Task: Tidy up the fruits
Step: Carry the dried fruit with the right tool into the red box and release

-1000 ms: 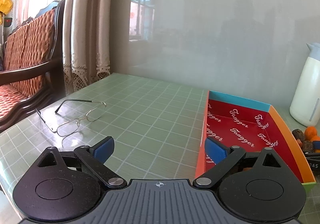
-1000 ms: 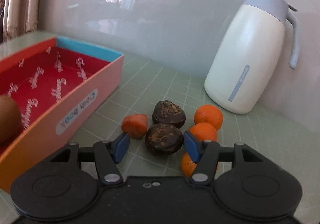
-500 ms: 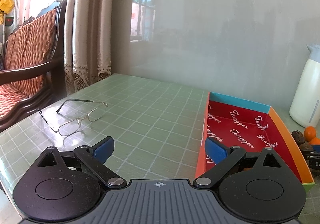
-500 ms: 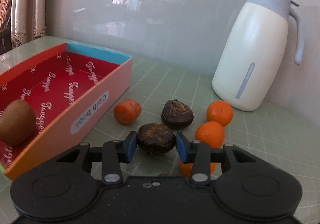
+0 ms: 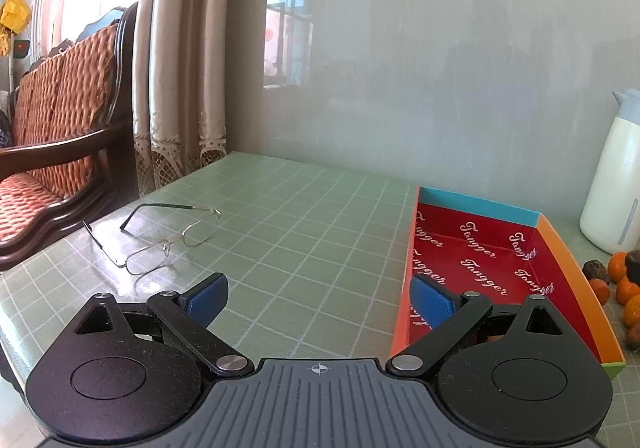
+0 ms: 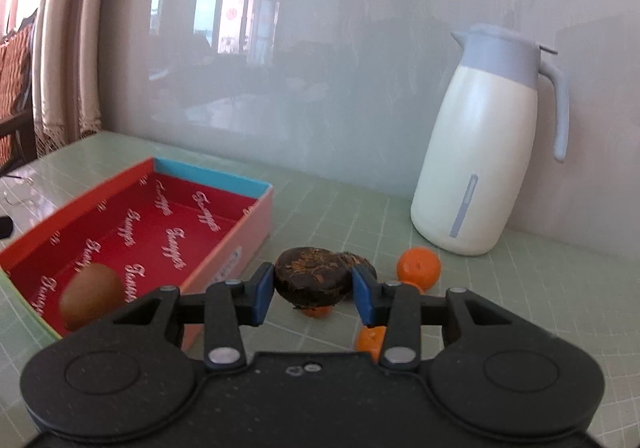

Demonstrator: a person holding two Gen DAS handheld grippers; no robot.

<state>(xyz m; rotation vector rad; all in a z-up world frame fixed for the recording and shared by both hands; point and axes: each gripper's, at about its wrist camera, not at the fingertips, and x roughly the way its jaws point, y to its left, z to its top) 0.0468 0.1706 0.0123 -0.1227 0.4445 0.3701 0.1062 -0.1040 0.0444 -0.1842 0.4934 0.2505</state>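
Observation:
My right gripper [image 6: 313,294] is shut on a dark brown wrinkled fruit [image 6: 310,282] and holds it above the table, to the right of the red box [image 6: 168,232]. A brown kiwi [image 6: 91,294] lies inside the box near its front end. A second dark fruit [image 6: 362,266], an orange [image 6: 418,268] and more orange fruits [image 6: 370,340] lie on the table behind and below the gripper. My left gripper [image 5: 318,300] is open and empty above the table, left of the red box [image 5: 480,264]. The fruit pile [image 5: 618,280] shows at the far right.
A white jug with a grey lid [image 6: 480,152] stands at the back right near the wall. Wire-framed glasses [image 5: 160,236] lie on the green checked table [image 5: 300,248] at the left. A wooden chair with orange cushions [image 5: 52,152] stands beyond the table's left edge.
My right gripper closed on the dark brown fruit and lifted it off the table. The left gripper stayed open and barely shifted.

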